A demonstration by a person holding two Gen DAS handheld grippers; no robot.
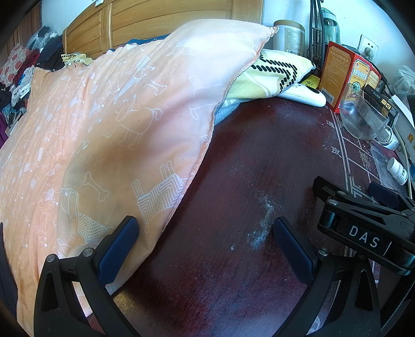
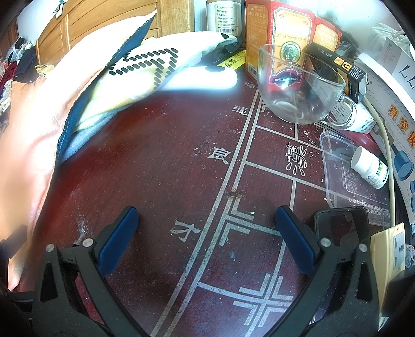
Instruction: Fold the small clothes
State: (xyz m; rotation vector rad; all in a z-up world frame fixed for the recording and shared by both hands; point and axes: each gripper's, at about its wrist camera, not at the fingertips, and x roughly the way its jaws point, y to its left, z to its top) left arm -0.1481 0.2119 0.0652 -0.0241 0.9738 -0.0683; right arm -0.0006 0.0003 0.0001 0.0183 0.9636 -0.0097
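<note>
A small yellow-and-white garment (image 1: pixel 269 75) with black dash marks lies at the back of the dark red table (image 1: pixel 246 168), partly under the corner of an orange dog-print pillow (image 1: pixel 103 129). It shows in the right wrist view as well (image 2: pixel 145 70), with a grey-blue cloth (image 2: pixel 77 145) beneath it. My left gripper (image 1: pixel 207 246) is open and holds nothing; its left finger (image 1: pixel 122 246) is over the pillow's near edge. My right gripper (image 2: pixel 207 238) is open over the bare table, and it also appears at the right of the left wrist view (image 1: pixel 347 189).
A glass cup (image 2: pixel 301 85), orange medicine boxes (image 2: pixel 282 31), a white flat device (image 2: pixel 202 77), a clear plastic lid (image 2: pixel 337 155), a pill bottle (image 2: pixel 371 166) and a phone (image 2: pixel 342 228) crowd the table's right side. A heap of clothes (image 1: pixel 23 77) lies far left by a wooden headboard (image 1: pixel 155 18).
</note>
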